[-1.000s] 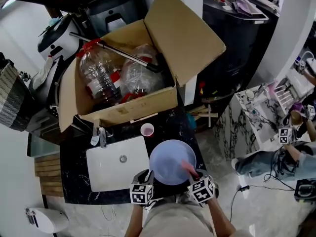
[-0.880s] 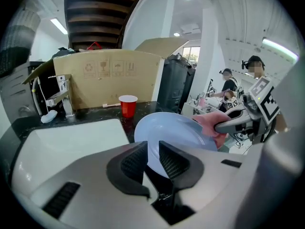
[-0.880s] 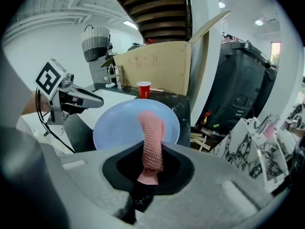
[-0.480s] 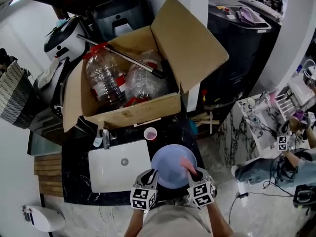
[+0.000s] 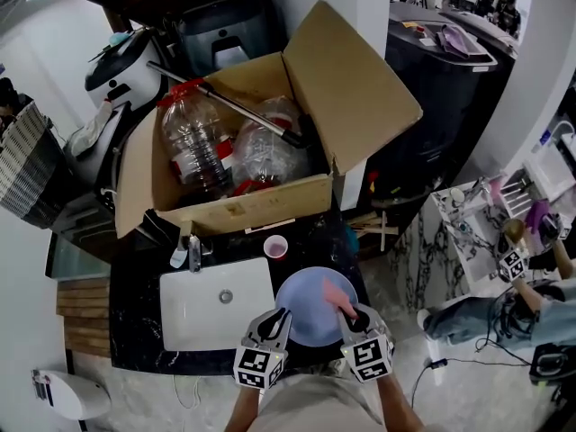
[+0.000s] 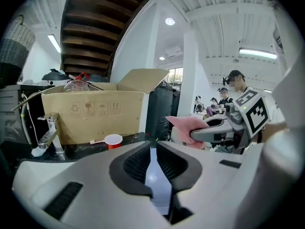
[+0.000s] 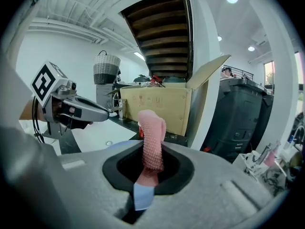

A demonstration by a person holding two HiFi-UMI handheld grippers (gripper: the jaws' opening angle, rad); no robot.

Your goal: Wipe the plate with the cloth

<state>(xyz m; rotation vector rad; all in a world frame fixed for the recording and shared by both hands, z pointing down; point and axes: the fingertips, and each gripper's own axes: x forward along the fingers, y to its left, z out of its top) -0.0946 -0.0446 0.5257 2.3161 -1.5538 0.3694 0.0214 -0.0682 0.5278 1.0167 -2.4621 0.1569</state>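
A light blue plate point(image 5: 310, 313) is held over the black counter's front edge, to the right of the sink. My left gripper point(image 5: 277, 319) is shut on the plate's left rim, and the thin rim point(image 6: 155, 175) shows edge-on between its jaws. My right gripper point(image 5: 347, 312) is shut on a pink cloth point(image 5: 335, 293), which lies on the plate's right part. In the right gripper view the cloth point(image 7: 151, 142) stands up from the jaws, with the plate point(image 7: 119, 145) just behind it. The left gripper view shows the right gripper point(image 6: 209, 132) holding the cloth point(image 6: 185, 125).
An open cardboard box point(image 5: 225, 207) with plastic bottles point(image 5: 193, 147) stands behind the counter. A red cup point(image 5: 275, 246) and a faucet point(image 5: 193, 252) are near the white sink point(image 5: 216, 302). A dark bin point(image 5: 450, 79) stands at the right, and a person point(image 5: 486, 313) sits low on the floor.
The pink cloth has slid a little away from me over the plate's right part. The left gripper keeps its hold on the rim. The view has shifted slightly.
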